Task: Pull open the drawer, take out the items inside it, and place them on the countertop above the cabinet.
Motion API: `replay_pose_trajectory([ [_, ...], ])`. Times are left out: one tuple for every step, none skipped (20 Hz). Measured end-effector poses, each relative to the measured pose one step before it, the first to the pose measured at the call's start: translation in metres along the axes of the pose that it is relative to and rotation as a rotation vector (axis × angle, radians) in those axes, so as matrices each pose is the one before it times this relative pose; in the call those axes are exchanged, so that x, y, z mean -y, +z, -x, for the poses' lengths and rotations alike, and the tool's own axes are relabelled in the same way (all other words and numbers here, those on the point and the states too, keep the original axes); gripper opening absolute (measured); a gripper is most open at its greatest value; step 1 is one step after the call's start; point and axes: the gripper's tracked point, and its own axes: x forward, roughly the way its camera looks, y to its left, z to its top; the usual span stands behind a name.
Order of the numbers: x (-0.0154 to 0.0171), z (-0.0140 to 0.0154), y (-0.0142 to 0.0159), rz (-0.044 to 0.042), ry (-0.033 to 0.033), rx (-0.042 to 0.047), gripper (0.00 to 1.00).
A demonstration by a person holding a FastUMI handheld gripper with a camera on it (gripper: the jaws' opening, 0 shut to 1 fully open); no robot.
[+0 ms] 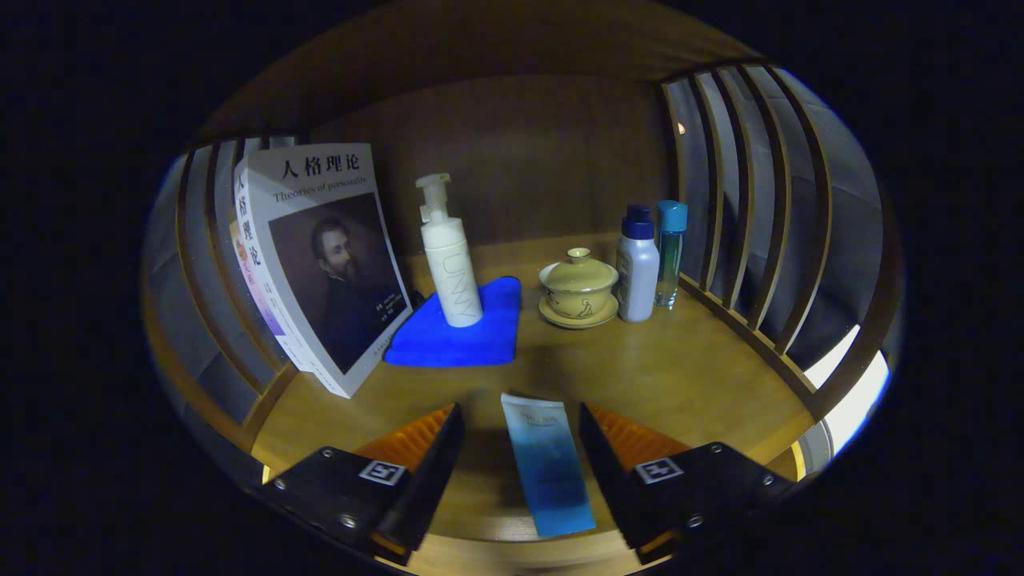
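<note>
gripper level over the wooden countertop, fingers spread apart, gripping nothing. between them lies a flat blue-to-pale gradient tube, lengthwise, clear of both fingers. beyond: a folded blue cloth, soft-textured, with a white pump bottle upright on it. left, a paperback book leans against curved wooden slats. right, a glazed lidded ceramic cup on its saucer, then a white bottle with dark cap and a slim clear bottle, close together.
</note>
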Motion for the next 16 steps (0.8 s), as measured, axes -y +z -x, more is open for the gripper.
replay_pose_trajectory([
  [-0.00075, 0.00402, 0.00266, -0.00245, 0.00525, 0.01511, 0.94],
  [-0.00127, 0.00602, 0.00571, 0.00675, 0.00736, 0.02950, 0.95],
  [-0.00085, 0.00559, 0.00662, 0.00993, -0.00115, 0.02822, 0.96],
  [-0.00119, 0.00840, 0.00699, 0.01771, 0.00117, 0.03872, 0.95],
  [0.00003, 0.00697, 0.00600, 0.01306, -0.00542, 0.03013, 0.95],
  [-0.00133, 0.00818, 0.00739, 0.01450, -0.00089, 0.03480, 0.95],
  [-0.00153, 0.00774, 0.00596, 0.01127, 0.00116, 0.02847, 0.95],
  [-0.00114, 0.00765, 0.00494, 0.00876, -0.00035, 0.02404, 0.95],
  [-0.00200, 0.00889, 0.00517, 0.00380, 0.00382, 0.02585, 0.95],
  [-0.00173, 0.00866, 0.00517, 0.00019, 0.00116, 0.02127, 0.95],
  [-0.00139, 0.00988, 0.00573, -0.00153, -0.00146, 0.02369, 0.95],
  [-0.00049, 0.00936, 0.00493, -0.00077, -0.00361, 0.01721, 0.95],
  [-0.00117, 0.00930, 0.00463, -0.00179, -0.00275, 0.02028, 0.95],
  [-0.00074, 0.00915, 0.00587, -0.00399, -0.00493, 0.02103, 0.95],
  [-0.00092, 0.00790, 0.00351, -0.00565, -0.00277, 0.01431, 0.95],
  [-0.00123, 0.00953, 0.00355, -0.00682, -0.00420, 0.01417, 0.95],
])
